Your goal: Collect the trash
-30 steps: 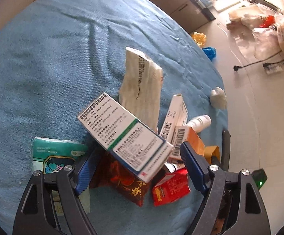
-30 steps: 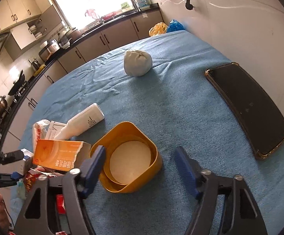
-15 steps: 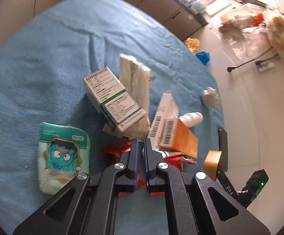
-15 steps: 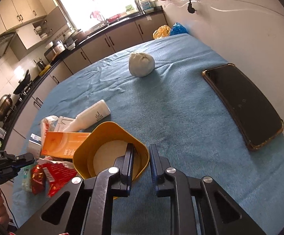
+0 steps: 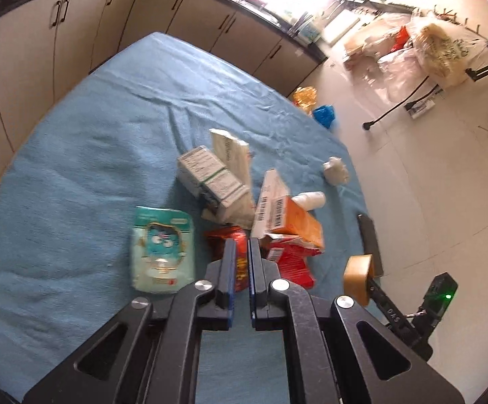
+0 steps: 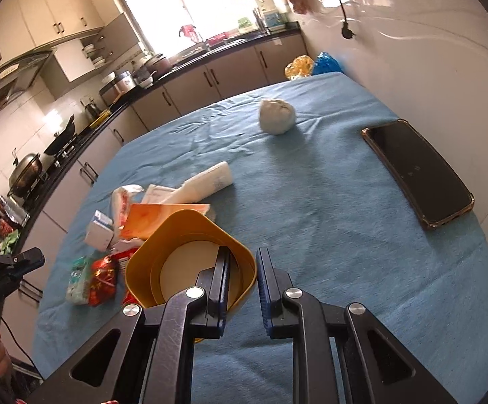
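A heap of trash lies on the blue cloth: white medicine boxes, an orange box, red wrappers, a teal tissue pack and a white bottle. My left gripper is shut on a red snack wrapper and holds it just above the heap. My right gripper is shut on the rim of a yellow bin, one finger inside and one outside. The bin shows in the left wrist view at the right.
A black phone lies near the table's right edge by the wall. A white crumpled ball sits at the far side of the table. Kitchen cabinets stand beyond the table. Plastic bags lie past the far corner.
Both grippers closed from open: the left on the red wrapper, the right on the bin's rim. Both have since lifted and pulled back; the medicine box now lies on the heap.
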